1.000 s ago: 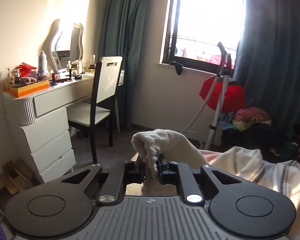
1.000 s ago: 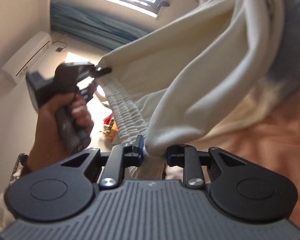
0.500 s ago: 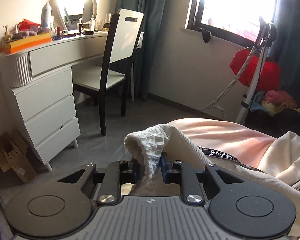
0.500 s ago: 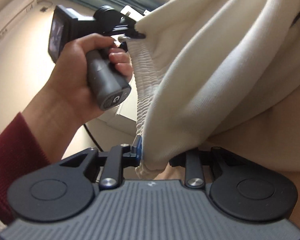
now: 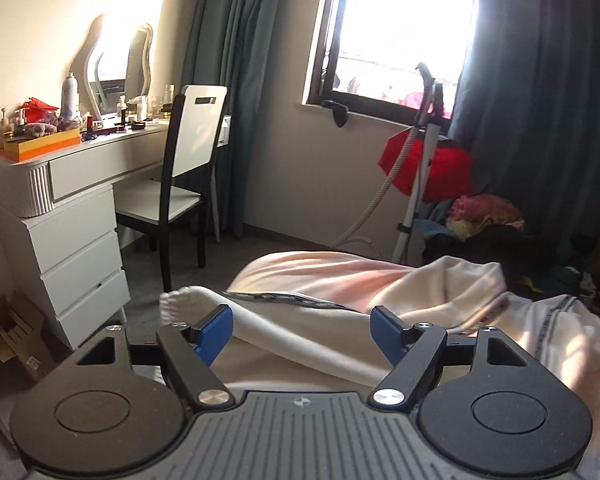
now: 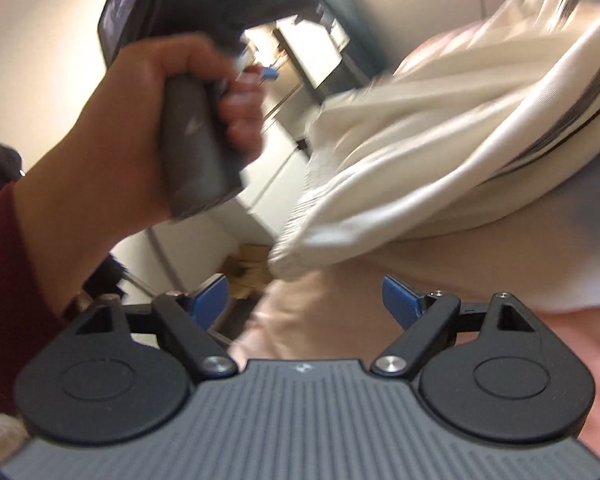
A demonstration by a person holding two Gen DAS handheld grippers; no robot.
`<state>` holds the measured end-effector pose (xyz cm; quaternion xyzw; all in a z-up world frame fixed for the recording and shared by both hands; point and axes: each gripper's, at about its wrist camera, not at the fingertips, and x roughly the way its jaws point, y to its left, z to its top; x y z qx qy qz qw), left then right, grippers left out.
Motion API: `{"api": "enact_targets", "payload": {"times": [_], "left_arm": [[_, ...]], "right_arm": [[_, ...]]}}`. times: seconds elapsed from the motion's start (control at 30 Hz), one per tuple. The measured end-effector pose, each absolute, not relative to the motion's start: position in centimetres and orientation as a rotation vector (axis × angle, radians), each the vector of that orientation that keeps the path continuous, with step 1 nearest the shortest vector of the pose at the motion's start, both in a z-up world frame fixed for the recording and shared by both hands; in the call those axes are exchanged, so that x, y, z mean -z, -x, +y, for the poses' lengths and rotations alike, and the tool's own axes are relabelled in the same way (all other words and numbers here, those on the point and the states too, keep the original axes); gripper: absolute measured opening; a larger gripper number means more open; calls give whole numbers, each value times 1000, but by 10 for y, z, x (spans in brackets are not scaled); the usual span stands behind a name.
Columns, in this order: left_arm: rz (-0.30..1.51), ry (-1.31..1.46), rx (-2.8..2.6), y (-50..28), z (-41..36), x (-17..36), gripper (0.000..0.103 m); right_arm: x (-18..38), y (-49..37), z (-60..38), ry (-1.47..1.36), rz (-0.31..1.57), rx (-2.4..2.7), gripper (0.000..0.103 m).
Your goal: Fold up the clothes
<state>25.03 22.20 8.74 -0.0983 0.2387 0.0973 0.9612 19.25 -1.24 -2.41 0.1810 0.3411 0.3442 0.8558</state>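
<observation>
Garment: cream garment [image 5: 312,344] lies slack on the pink bed [image 5: 340,276], ribbed hem [image 5: 180,300] near the edge
Handling: I judge it soft, light, floppy; I'd pinch the hem
Left gripper [image 5: 302,330]: jaws apart, empty, level above the cloth
Right gripper [image 6: 306,300]: jaws apart, empty, tilted; view blurred

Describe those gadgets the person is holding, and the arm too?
Each gripper, left and right, has a grey ribbed body, black round-ended link arms with silver screws, and blue finger pads. The left hand grips a dark grey handle; its sleeve is dark red.
</observation>
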Motion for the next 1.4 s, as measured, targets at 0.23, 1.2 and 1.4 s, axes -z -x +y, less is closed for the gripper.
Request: {"api": "enact_targets", "payload": {"times": [0.23, 1.2, 1.4], "left_arm": [[465, 168, -90, -197, 124, -98, 82], [671, -176, 113, -394, -10, 68, 7], [554, -267, 182, -319, -24, 28, 5]], "right_arm": [[-26, -114, -131, -219, 526, -526, 86], [106, -234, -270, -560, 591, -148, 86], [99, -222, -272, -561, 563, -148, 86]]}}
